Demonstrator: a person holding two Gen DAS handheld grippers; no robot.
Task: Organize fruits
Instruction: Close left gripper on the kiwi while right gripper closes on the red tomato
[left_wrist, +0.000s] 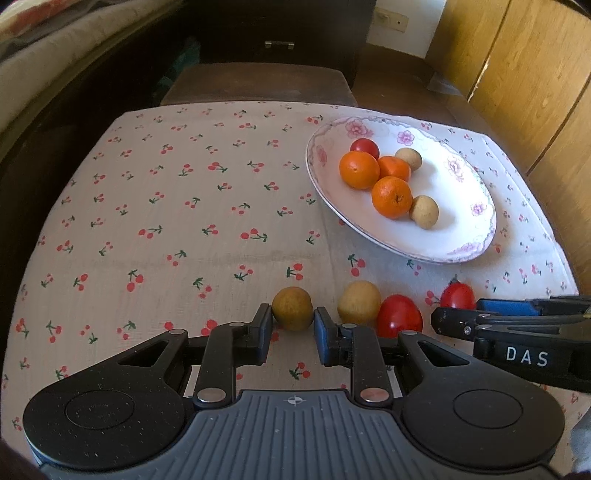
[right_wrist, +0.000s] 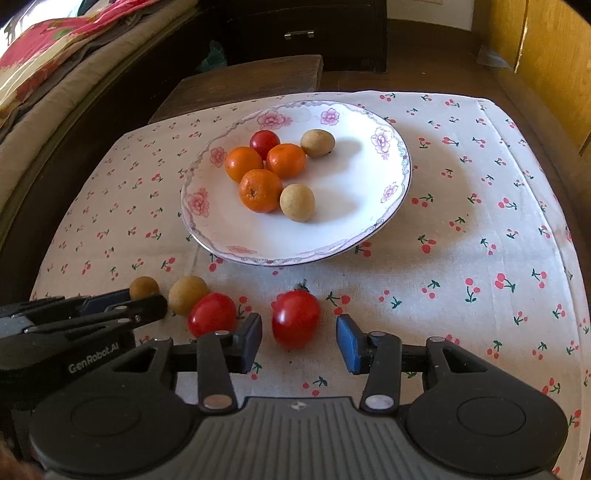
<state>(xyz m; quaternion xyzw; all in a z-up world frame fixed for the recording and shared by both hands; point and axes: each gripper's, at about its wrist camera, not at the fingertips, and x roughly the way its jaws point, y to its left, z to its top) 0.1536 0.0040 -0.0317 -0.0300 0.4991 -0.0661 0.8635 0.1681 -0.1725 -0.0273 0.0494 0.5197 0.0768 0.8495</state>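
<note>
A brownish round fruit (left_wrist: 292, 308) rests on the cherry-print cloth, and my left gripper (left_wrist: 293, 322) is shut on it, a pad pressed to each side. Just right of it lie a paler round fruit (left_wrist: 359, 302) and a red tomato (left_wrist: 399, 315). A second tomato (right_wrist: 296, 318) sits between the pads of my right gripper (right_wrist: 299, 332), which is open with a gap on each side. The flowered white plate (right_wrist: 351, 177) beyond holds three oranges (right_wrist: 260, 190), a small tomato (right_wrist: 264, 143) and two pale round fruits (right_wrist: 297, 202).
The cloth (left_wrist: 166, 206) covers a small table with dark drops at the left and far edges. A brown stool (right_wrist: 240, 79) stands behind it, a wooden cabinet (left_wrist: 517, 74) at the right, bedding (right_wrist: 55, 66) at the left. Both grippers sit close together at the front edge.
</note>
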